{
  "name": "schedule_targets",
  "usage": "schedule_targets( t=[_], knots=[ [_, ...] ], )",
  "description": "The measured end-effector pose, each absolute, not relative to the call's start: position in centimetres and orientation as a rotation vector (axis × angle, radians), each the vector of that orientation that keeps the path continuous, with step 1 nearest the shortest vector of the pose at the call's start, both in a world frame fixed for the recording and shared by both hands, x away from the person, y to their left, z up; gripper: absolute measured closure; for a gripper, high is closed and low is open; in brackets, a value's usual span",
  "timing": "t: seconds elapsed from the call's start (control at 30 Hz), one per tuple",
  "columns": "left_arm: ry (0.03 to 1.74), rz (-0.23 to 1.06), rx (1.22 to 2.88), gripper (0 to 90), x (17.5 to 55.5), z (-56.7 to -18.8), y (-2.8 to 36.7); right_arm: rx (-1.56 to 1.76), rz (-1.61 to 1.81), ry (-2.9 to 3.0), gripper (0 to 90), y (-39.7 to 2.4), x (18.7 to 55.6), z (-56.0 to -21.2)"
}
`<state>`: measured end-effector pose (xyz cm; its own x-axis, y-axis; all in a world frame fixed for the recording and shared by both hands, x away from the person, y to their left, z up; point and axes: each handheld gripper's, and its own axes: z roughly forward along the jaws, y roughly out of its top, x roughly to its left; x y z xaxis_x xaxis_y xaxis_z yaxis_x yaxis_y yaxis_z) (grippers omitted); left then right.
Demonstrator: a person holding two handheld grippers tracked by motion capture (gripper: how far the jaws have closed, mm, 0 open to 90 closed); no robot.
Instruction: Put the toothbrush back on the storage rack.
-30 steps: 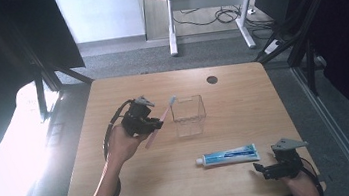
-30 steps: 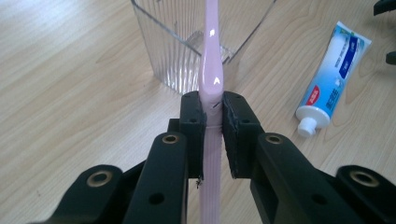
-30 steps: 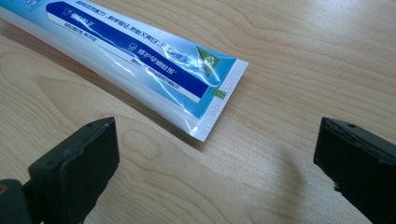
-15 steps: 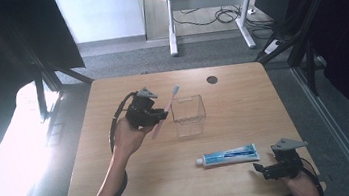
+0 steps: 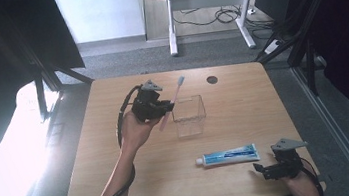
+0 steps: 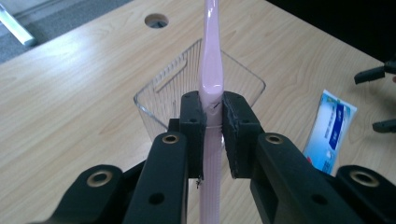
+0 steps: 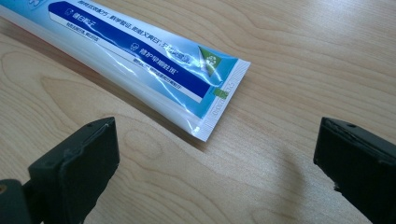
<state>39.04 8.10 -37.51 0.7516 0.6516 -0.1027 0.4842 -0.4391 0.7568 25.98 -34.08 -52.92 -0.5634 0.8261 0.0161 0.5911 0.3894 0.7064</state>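
Left hand-held gripper [image 5: 164, 107] with pink toothbrush [image 5: 173, 100] — now farther up-table, closer beside the clear box [image 5: 190, 121].

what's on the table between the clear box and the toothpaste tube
Nothing: in the high view, the stretch of table between the clear box and the toothpaste tube is bare wood.
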Motion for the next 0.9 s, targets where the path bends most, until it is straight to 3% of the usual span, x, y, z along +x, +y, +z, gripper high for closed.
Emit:
schedule_targets(
  t=[0.9],
  knots=[
    [0.816, 0.319, 2.087, 79.3, 42.0, -37.4, 3.6, 1.234, 0.973, 2.316, 0.5, -34.2, 26.0, -52.9]
  ],
)
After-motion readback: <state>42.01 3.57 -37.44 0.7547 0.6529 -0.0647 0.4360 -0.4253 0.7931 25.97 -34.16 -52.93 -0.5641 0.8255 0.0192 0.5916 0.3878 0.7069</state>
